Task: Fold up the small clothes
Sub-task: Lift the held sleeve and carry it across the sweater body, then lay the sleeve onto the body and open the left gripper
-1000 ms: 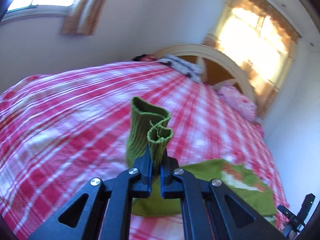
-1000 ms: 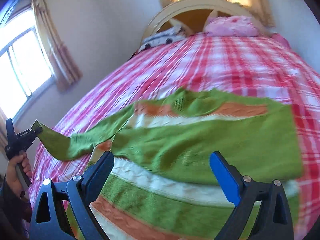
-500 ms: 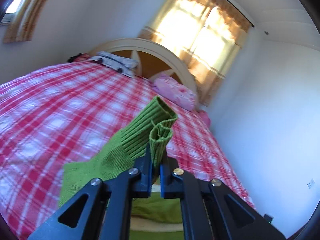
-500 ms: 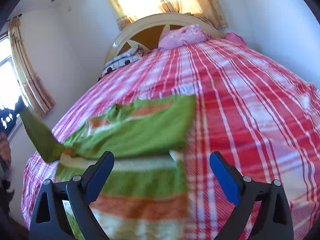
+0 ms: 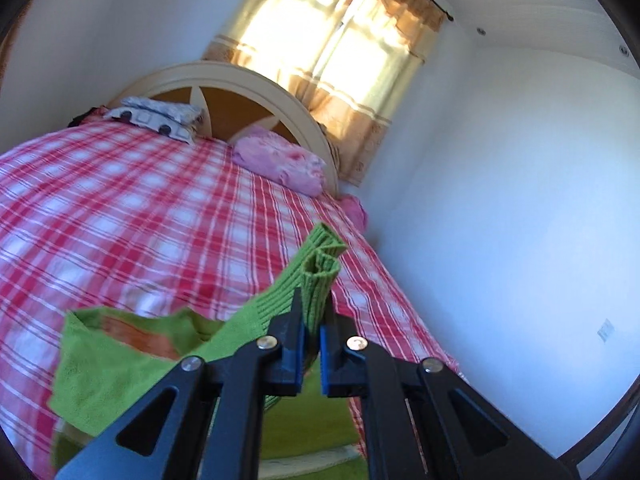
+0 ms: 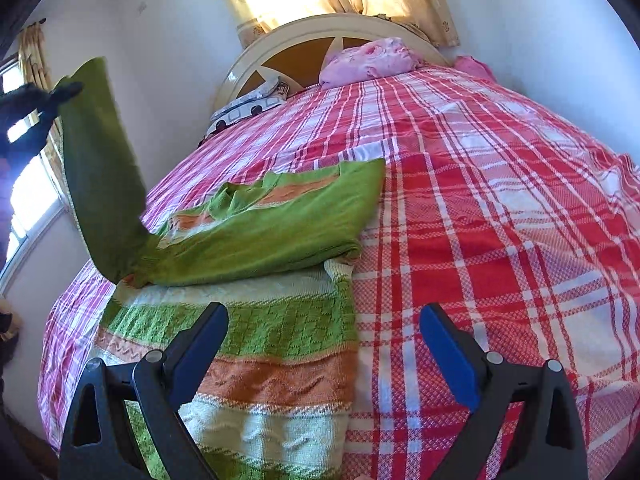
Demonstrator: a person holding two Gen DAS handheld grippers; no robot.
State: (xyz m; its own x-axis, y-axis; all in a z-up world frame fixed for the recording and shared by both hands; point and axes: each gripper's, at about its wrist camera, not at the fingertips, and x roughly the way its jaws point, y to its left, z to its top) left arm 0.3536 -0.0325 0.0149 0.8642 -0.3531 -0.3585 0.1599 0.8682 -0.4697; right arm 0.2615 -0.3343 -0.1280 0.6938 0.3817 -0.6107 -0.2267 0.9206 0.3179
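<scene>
Sleeve cuff clamped in left claw, raised beside the sweater body on the bed

The ribbed cuff (image 5: 320, 264) of the green sleeve (image 6: 100, 168) is seen pinched between the closed jaws of the left claw (image 5: 311, 340), lifted clear of the bed (image 6: 500, 220). The knitted striped sweater (image 6: 256, 320) is laid flat on the bed, its upper part doubled over; its long axis runs from the foot toward the headboard (image 6: 320, 36). The sleeve is stretched up and away from the sweater's left edge, on the window side. The right claw (image 6: 320, 340) is held released, empty, low over the sweater's lower right edge. It is judged that the sleeve must be carried across the sweater body, rightward; the left claw is the nearer.
</scene>
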